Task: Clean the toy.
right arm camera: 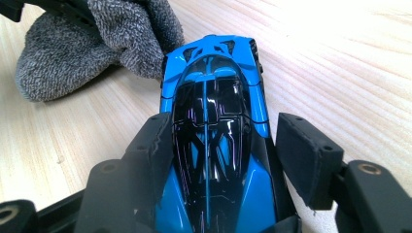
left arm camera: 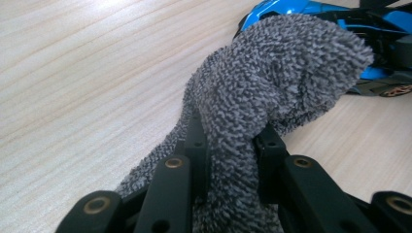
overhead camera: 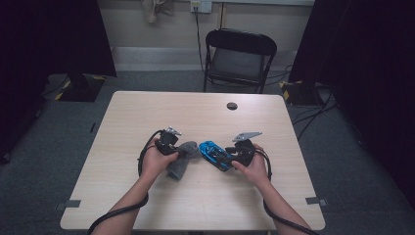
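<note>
Light wood table [overhead camera: 147, 105], two hands in from near edge. Left gripper [overhead camera: 177, 147] sits abt mid-table, slightly toward near edge & left of centre; jaws clamped on a grey terry cloth [overhead camera: 180, 159], fabric bunched up btwn them. In left gripper view the cloth [left arm camera: 272, 92] rises from the jaws as a nubby fold, rest trailing down to the wood. Left hand [overhead camera: 155, 161] wrapped round the handle, cable looping off toward near-left corner. Right gripper [overhead camera: 230, 155] just right of centre, jaws set either side of a blue & black toy sports car [overhead camera: 214, 153]; left jaw pad against the body, right pad v. close to it, contact on that side can't be made out. Right gripper view: car [right arm camera: 214, 121] nose pointing away, glossy black canopy, cloth [right arm camera: 73, 53] touching its front-left corner. Right hand [overhead camera: 254, 169] behind it. Small dark round grommet [overhead camera: 232, 105] near far edge. Black folding chair [overhead camera: 238, 58] beyond far edge.
</note>
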`<state>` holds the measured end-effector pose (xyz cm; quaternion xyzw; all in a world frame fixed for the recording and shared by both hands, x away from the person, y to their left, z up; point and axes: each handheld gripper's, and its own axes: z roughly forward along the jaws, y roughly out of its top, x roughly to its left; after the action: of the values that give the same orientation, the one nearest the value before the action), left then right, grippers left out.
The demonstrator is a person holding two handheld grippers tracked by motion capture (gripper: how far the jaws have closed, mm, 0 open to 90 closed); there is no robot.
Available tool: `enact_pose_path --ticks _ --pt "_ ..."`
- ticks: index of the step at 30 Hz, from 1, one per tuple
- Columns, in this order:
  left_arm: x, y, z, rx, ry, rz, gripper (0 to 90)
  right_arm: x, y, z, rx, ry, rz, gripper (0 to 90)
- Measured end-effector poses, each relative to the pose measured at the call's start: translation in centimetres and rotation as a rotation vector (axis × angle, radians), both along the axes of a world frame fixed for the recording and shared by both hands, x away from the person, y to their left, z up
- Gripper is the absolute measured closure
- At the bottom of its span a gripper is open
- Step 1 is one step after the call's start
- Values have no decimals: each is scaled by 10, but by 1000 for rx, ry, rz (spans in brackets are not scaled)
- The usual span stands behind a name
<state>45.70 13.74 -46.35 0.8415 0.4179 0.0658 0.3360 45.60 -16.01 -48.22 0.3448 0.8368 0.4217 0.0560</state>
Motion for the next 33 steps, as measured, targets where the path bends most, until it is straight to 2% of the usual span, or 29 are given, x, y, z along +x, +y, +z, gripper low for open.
enact_pose_path --ticks 2,8,11,14,23,26,29,33 --pt "-5 -2 4 1 -1 -29 735 0 0 0 2 -1 0 394" --pt "-20 -9 17 -36 -26 -87 735 0 0 0 3 -1 1 394" --pt "-29 -16 20 -45 -20 -127 735 0 0 0 2 -1 1 393" --pt "-36 -24 19 -69 -22 -164 735 0 0 0 2 0 1 394" --pt "-51 -56 9 -60 7 -268 735 0 0 0 1 -2 1 394" --pt "-53 -65 6 -72 13 -295 735 0 0 0 0 0 1 394" --pt "-52 -71 1 -63 26 -305 735 0 0 0 -1 2 0 394" --pt "-47 -73 -4 -61 32 -280 735 0 0 0 0 0 1 394"
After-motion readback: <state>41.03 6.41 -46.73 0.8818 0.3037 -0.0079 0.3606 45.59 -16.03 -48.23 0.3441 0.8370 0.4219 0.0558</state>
